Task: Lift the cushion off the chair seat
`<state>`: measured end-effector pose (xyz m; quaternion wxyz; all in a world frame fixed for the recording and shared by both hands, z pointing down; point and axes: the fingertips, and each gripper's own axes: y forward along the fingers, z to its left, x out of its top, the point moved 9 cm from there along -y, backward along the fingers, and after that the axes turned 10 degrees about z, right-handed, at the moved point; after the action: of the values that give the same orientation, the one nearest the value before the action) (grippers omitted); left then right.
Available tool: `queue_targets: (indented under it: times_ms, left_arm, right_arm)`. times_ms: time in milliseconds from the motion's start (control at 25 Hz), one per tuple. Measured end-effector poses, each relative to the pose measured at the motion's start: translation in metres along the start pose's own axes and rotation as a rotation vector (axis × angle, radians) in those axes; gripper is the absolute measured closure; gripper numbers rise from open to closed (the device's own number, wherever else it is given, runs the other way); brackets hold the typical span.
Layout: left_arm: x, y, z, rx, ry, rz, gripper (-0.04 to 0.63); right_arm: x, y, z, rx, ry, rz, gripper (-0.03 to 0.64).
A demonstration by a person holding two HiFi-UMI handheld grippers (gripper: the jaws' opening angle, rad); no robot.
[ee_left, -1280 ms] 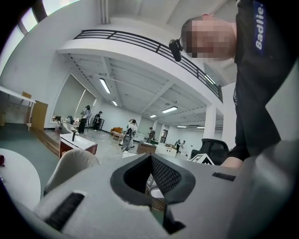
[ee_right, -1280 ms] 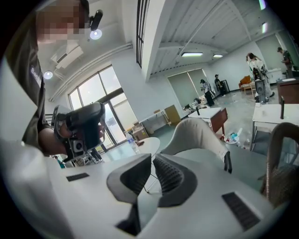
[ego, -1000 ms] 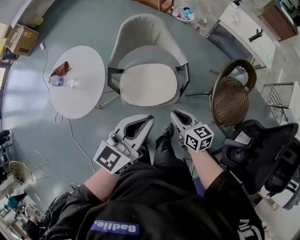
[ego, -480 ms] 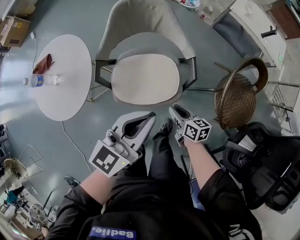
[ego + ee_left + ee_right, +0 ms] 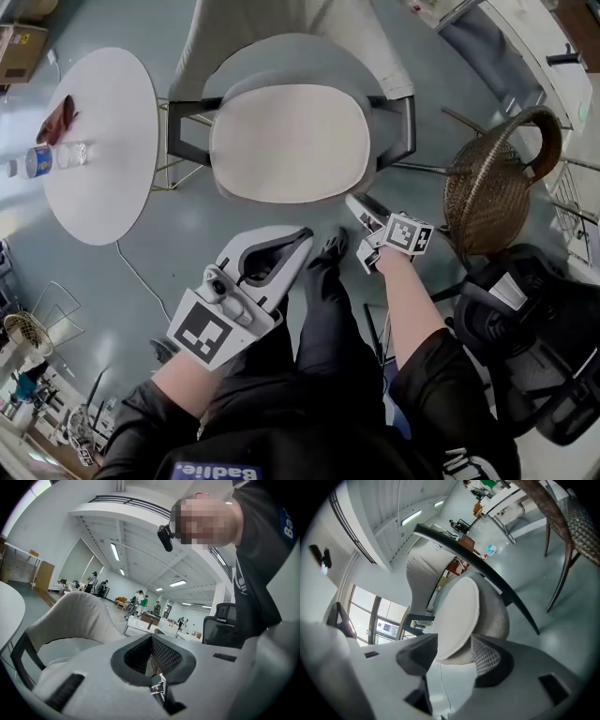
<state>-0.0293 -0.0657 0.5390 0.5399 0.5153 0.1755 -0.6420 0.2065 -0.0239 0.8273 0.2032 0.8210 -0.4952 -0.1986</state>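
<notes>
Cushion: the pale rounded cushion (image 5: 289,141) is lying flat on the seat of the chair, in the upper middle of the head view. Nothing is touching it.
Chair: the chair (image 5: 281,37) with a grey seat shell and dark arm frames is standing on the floor (image 5: 178,253). Its pale backrest is running out of the upper edge of the frame.
Right hand-held gripper: the right hand-held gripper (image 5: 457,648) is opening its jaws. They are standing wide apart and nothing is pressed between them. In the head view it is sitting just below the lower right edge of the seat, near it but not touching. In its own view the near edge of the cushion is showing through the gap, further ahead.
Left hand-held gripper: the left hand-held gripper (image 5: 151,660) is closed, with only a thin slit showing between the pads, and it is holding nothing. In the head view it is sitting in the lower middle, below the front of the seat and well apart from the cushion, beside the person's dark trouser leg (image 5: 323,309).
Surface: a round white surface (image 5: 108,178) is standing at the upper left, beside the chair. It is carrying a plastic bottle (image 5: 42,157) lying on its side and a brown crumpled item (image 5: 58,117).
Wicker chair: a brown wicker chair (image 5: 497,192) is standing at the right of the frame.
Office chair: a black office chair (image 5: 530,328) is standing at the lower right.
Cable: a thin cable (image 5: 141,277) is running over the floor at the lower left.
</notes>
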Motion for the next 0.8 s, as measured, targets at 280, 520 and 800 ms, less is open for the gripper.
queue_targets:
  times_ms: [280, 520, 800]
  left_arm:
    - [-0.016, -0.001, 0.013, 0.007, -0.009, 0.029, 0.583]
    - [-0.019, -0.001, 0.021, -0.001, -0.019, 0.026, 0.583]
    - [-0.019, -0.008, 0.031, 0.001, -0.029, 0.032, 0.583]
  right_arm:
    - [0.018, 0.022, -0.026, 0.076, 0.105, 0.038, 0.402]
    - [0.023, 0.029, -0.030, 0.058, 0.143, 0.066, 0.402]
    - [0.034, 0.042, -0.026, 0.028, 0.175, 0.105, 0.423]
